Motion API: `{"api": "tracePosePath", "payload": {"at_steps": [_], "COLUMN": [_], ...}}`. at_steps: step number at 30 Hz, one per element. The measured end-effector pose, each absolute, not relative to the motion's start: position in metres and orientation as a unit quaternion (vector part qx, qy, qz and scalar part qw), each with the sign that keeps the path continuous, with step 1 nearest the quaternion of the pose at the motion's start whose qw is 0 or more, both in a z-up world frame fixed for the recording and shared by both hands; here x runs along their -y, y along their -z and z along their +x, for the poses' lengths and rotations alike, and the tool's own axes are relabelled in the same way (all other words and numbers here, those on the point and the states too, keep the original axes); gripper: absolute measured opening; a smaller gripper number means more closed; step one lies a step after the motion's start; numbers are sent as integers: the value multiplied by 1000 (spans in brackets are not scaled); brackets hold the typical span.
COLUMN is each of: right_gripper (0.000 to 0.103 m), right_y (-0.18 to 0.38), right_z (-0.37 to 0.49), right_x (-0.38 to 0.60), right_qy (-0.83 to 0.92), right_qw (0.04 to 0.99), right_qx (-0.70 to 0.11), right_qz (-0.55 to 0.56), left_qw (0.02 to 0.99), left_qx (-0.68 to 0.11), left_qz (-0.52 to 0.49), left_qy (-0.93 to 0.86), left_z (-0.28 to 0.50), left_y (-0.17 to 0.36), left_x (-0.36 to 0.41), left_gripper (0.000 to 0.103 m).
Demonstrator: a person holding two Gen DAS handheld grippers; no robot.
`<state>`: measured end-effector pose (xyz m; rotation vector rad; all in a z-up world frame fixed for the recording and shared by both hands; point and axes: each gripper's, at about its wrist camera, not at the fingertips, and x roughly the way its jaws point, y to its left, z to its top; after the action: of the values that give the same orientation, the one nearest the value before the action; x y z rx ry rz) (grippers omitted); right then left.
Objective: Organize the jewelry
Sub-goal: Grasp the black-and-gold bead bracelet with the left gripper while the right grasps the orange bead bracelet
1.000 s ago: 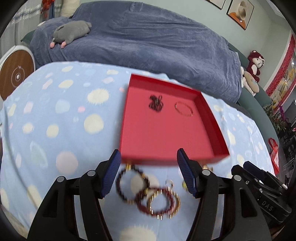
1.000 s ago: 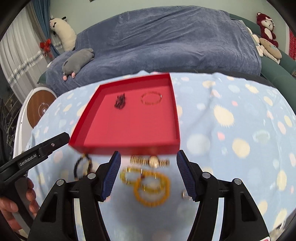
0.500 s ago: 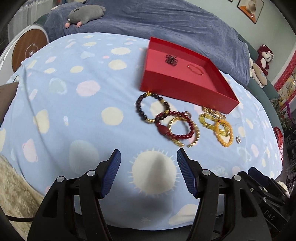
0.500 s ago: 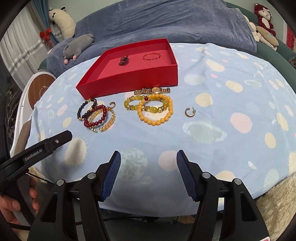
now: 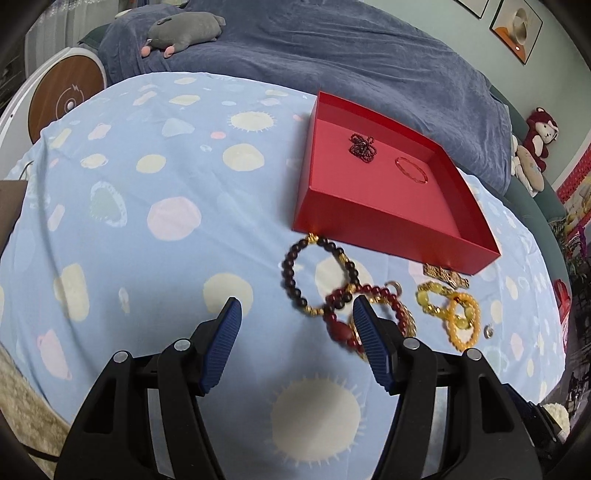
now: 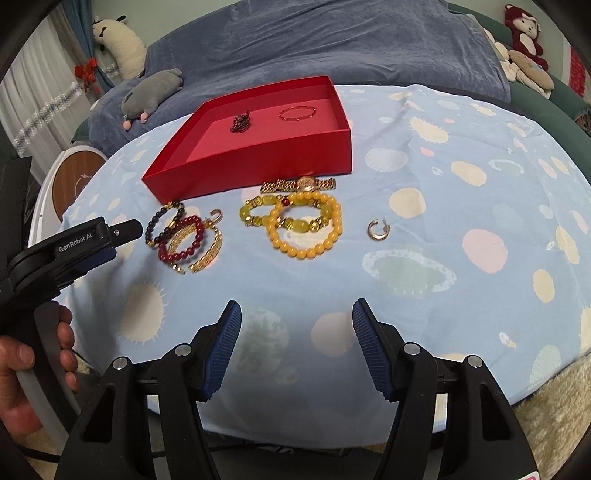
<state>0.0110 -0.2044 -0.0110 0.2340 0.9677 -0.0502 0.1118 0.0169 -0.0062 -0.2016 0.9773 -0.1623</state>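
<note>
A red tray [image 5: 388, 218] [image 6: 258, 168] sits on the blue spotted cloth, holding a dark beaded piece [image 5: 363, 147] and a thin red bangle [image 5: 411, 169]. In front of it lie a dark bead bracelet [image 5: 295, 284] [image 6: 157, 225], a red bead bracelet [image 5: 341, 325] [image 6: 184, 240], a gold chain bracelet [image 6: 207, 254], yellow-green and orange bead bracelets [image 6: 306, 225] [image 5: 460, 321], a gold watch [image 6: 299, 183] and a silver ring [image 6: 376, 229]. My left gripper [image 5: 297, 314] is open, low, just left of the dark bracelet. My right gripper [image 6: 295, 314] is open and empty near the front edge.
A bed under a blue blanket [image 6: 332, 44] stands behind the table, with a grey plush [image 5: 184, 31] on it. A round wooden-faced device [image 5: 62, 99] is at the far left. Plush toys [image 6: 524, 33] sit at the right. The table's front edge is close below my right gripper.
Both grippers pulled back from the tray a second ago. Since then the left gripper has moved forward and down toward the bracelets; the right has moved slightly closer. Both stay open.
</note>
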Motion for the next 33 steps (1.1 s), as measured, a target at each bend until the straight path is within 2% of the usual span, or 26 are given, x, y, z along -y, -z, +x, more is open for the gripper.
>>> {"api": "tracePosePath", "payload": {"at_steps": [3,6,10,11,13,16,24,33], "right_gripper": [60,60,60,60,58,54,29,19], "right_y": [10,11,14,15,15,14,21,31], "right_z": [19,26,34,36,42,49,70,84], "right_x": [209,212,212,212,212,214,229,231], "right_qy": [29,30,27,27,24,24,33,31], "right_qw": [879,879,877,877,877,879,875,871], "right_qx": [-461,-461,-466,-466,-465,-462,-470,-481], "right_qz": [117,117,116,116,116,113,113,94], "left_qw": [871,866,858,859,859,860,860,854], "left_qx": [-474,-481,-491,-491,-490,-488,-483,-495], "left_qz": [-103,-110,-120,-118,-112,-108,-119,-120], "left_qy": [76,78,90,90,96,105,112,108], "left_z": [128,141,152,153,155,155,144,139], "left_y": [11,18,27,28,29,29,23,27], "left_x": [-18,-18,-14,-12,-9,-7,-10,-10], "left_gripper": [57,49,25,23,8,8,8,8]}}
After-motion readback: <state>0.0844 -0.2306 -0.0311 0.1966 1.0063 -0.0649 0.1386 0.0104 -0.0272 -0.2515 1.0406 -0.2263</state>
